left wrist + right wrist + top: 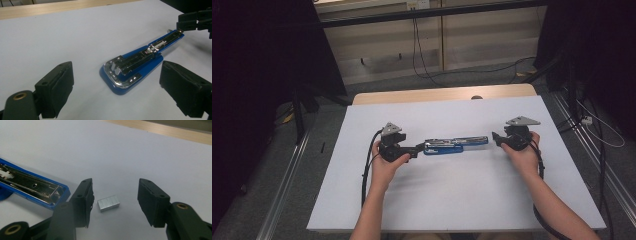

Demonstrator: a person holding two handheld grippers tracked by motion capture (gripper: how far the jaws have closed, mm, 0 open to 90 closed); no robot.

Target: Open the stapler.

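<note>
On the white sheet that covered the table [362, 200], a blue stapler [455, 145] lay opened out flat between my two hands, its metal channel facing up. My left gripper [421, 148] sat at the stapler's left end with its jaws spread wide; in the left gripper view the stapler's rounded blue base [120, 86] lay on the sheet between them, touching neither pad. My right gripper [495, 138] was near the stapler's other end. In the right gripper view its jaws stood apart on either side of a small silver block of staples [108, 203], which rested on the sheet untouched, just beside the stapler's open tip [56, 192]. I pinched nothing with either hand.
</note>
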